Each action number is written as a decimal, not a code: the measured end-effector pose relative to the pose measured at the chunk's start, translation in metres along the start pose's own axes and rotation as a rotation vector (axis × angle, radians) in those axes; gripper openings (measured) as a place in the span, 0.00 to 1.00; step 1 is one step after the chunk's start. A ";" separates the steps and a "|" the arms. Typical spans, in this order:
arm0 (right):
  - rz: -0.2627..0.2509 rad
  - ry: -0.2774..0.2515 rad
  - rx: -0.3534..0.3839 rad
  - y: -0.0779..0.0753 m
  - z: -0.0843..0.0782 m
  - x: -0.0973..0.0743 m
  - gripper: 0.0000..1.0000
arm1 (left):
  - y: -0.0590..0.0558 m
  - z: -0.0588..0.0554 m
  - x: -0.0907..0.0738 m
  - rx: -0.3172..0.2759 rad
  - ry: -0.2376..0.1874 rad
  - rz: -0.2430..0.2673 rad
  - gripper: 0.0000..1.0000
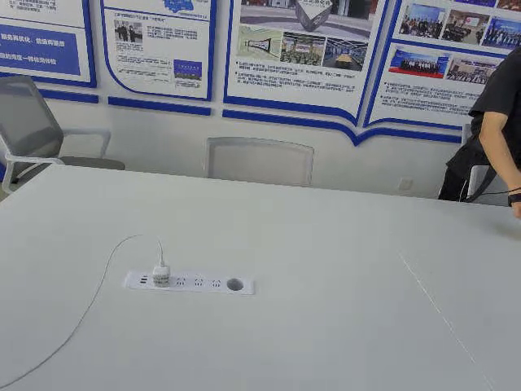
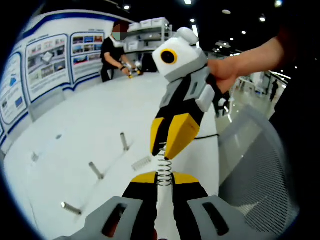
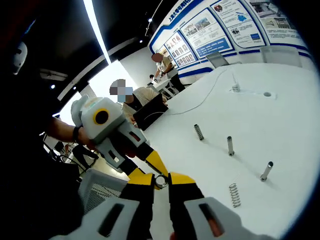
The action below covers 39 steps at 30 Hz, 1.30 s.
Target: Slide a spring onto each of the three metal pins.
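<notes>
In the left gripper view a small steel spring [image 2: 164, 169] stands between two grippers. My left gripper [image 2: 159, 180] holds its lower end in its yellow tips, and my right gripper [image 2: 167, 149] comes down from above, shut on its upper end. Three upright metal pins [image 2: 123, 141] [image 2: 96, 170] [image 2: 70, 207] stand in a row on the white table beyond, with a loose spring [image 2: 141, 162] lying beside the nearest. In the right gripper view my right gripper [image 3: 161, 181] pinches the spring end-on. The pins [image 3: 230, 145] [image 3: 266, 171] look bare; the far one [image 3: 199, 132] looks coiled.
A power strip [image 1: 189, 283] is set into the white table [image 1: 342, 326], with a charger [image 1: 161, 275] and its cable trailing left. Chairs [image 1: 259, 160] stand along the far edge. A person [image 1: 496, 122] stands at the right. A mesh chair [image 2: 260, 165] is close on the right.
</notes>
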State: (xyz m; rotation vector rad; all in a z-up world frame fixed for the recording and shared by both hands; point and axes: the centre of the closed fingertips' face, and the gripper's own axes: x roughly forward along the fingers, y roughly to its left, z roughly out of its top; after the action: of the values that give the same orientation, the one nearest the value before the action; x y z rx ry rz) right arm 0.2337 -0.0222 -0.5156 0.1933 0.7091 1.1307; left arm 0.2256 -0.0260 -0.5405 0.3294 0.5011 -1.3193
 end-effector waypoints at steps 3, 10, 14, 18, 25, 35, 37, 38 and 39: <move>-0.004 0.040 -0.050 0.001 0.004 -0.004 0.12 | 0.001 0.008 0.000 -0.004 -0.030 -0.006 0.10; -0.001 0.130 -0.138 0.002 0.007 -0.008 0.12 | 0.000 0.021 0.003 -0.008 -0.067 -0.024 0.10; 0.009 0.172 -0.181 0.005 0.008 -0.011 0.12 | -0.001 0.029 0.003 0.002 -0.083 -0.035 0.10; 0.017 0.210 -0.229 0.005 0.012 -0.013 0.12 | -0.001 0.034 0.004 0.006 -0.099 -0.045 0.10; 0.046 0.310 -0.356 0.007 0.014 -0.020 0.13 | -0.002 0.046 0.003 0.006 -0.135 -0.072 0.10; 0.084 0.387 -0.445 0.010 0.019 -0.028 0.14 | -0.004 0.058 0.001 0.021 -0.165 -0.094 0.10; 0.094 0.399 -0.461 0.011 0.018 -0.028 0.14 | -0.005 0.059 0.001 0.021 -0.168 -0.098 0.10; 0.100 0.411 -0.473 0.012 0.018 -0.028 0.14 | -0.006 0.059 0.002 0.023 -0.167 -0.102 0.10; 0.102 0.416 -0.478 0.012 0.017 -0.028 0.14 | -0.006 0.059 0.002 0.026 -0.167 -0.104 0.10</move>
State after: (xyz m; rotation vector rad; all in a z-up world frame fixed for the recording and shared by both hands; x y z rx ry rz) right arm 0.2282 -0.0375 -0.4847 -0.4268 0.7749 1.4235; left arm 0.2294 -0.0585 -0.4911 0.2142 0.3646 -1.4419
